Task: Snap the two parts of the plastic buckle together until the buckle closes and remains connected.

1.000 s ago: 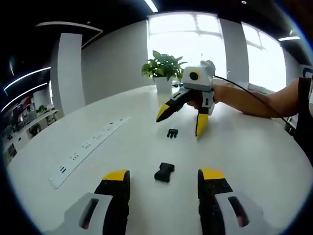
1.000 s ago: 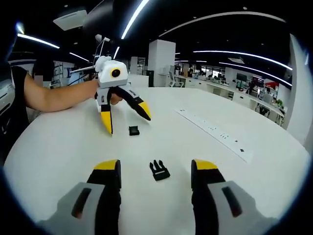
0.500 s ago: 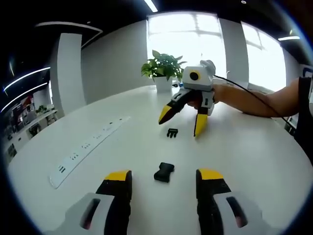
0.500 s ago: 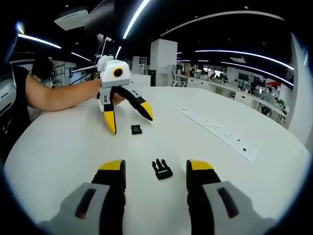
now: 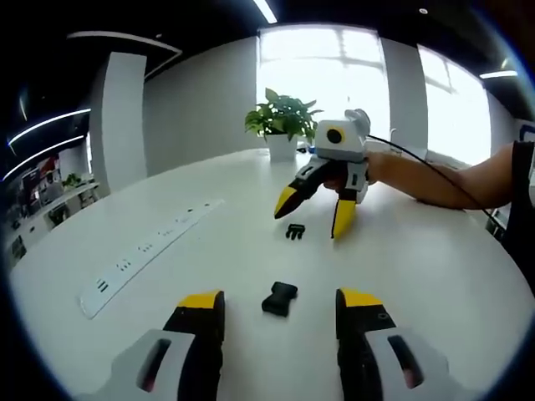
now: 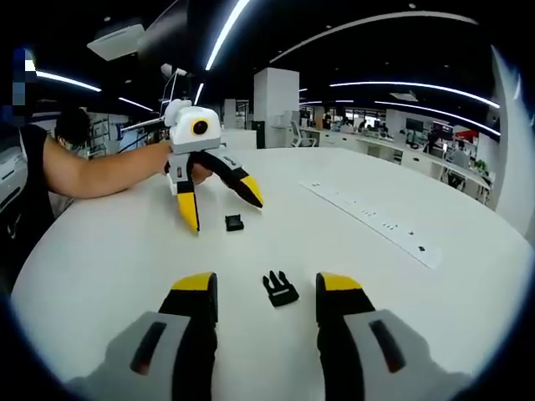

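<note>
Buckle halves (image 5: 280, 298) (image 6: 280, 288) lie between each tongs' parted tips (untouched).

The big round white table (image 5: 209, 217) had a long white power strip (image 5: 146, 251) lying on it. A green plant in a white pot (image 5: 282, 125) stood at its far edge, before bright windows (image 5: 322, 71). Behind was a white pillar (image 6: 276, 104) and rows of desks (image 6: 401, 159). Long lights (image 6: 226, 29) shone on the dark ceiling.

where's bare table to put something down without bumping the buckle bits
Free: the table past the power strip, and the stretch between that strip and the pronged buckle half. Crowded: the middle, where both grippers' open jaws flank that half and the socket half.
</note>
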Demonstrator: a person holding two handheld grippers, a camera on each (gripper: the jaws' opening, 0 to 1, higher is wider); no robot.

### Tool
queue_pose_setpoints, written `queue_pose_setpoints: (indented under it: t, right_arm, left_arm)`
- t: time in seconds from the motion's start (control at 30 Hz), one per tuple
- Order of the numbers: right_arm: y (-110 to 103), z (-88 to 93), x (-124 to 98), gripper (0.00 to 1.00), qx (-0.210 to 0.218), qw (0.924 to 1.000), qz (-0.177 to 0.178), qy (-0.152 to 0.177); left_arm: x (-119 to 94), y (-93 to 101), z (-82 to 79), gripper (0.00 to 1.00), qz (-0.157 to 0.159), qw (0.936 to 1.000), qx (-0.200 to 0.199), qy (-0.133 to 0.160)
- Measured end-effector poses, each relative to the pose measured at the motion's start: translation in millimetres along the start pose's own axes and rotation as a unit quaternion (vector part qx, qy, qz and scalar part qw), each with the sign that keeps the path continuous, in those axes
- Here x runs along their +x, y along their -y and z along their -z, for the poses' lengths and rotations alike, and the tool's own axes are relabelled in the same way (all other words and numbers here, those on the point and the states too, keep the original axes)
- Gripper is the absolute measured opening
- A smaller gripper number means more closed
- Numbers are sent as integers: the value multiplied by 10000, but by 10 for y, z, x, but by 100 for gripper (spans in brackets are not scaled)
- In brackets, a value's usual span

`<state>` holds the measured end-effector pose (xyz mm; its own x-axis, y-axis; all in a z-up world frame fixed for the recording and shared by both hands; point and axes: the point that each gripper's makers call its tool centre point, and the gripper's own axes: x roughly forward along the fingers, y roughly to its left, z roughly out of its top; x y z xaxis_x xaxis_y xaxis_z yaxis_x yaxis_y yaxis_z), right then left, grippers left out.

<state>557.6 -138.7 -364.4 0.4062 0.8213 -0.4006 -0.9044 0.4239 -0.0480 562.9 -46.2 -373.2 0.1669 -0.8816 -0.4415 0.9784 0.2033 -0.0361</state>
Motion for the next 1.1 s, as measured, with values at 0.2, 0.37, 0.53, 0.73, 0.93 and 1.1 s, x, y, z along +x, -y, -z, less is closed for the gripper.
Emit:
queue_pose_setpoints:
  t: [0.2,0.37,0.53,0.73,0.93,1.1]
  right_arm:
    - [6,10,-14,43,-22,10000,-8,1]
    - [15,5,-26,40,-66,10000,21,13]
    - [0,9,-25,35,-98,10000,-2,18]
    - [17,27,-30,35,-72,10000,7,14]
    - [25,31,-28,34,-49,10000,1,17]
    - [33,27,-28,33,-17,10000,4,36]
  left_arm:
    - [-2,27,-3,49,58,10000,-5,65]
    - [5,29,-18,49,61,9999,25,88]
    - [12,44,-21,46,112,9999,64,98]
    - [-20,57,-49,39,183,9996,72,183]
    - [-56,46,-58,34,207,9994,121,267]
    - [-44,72,-81,31,260,9990,175,323]
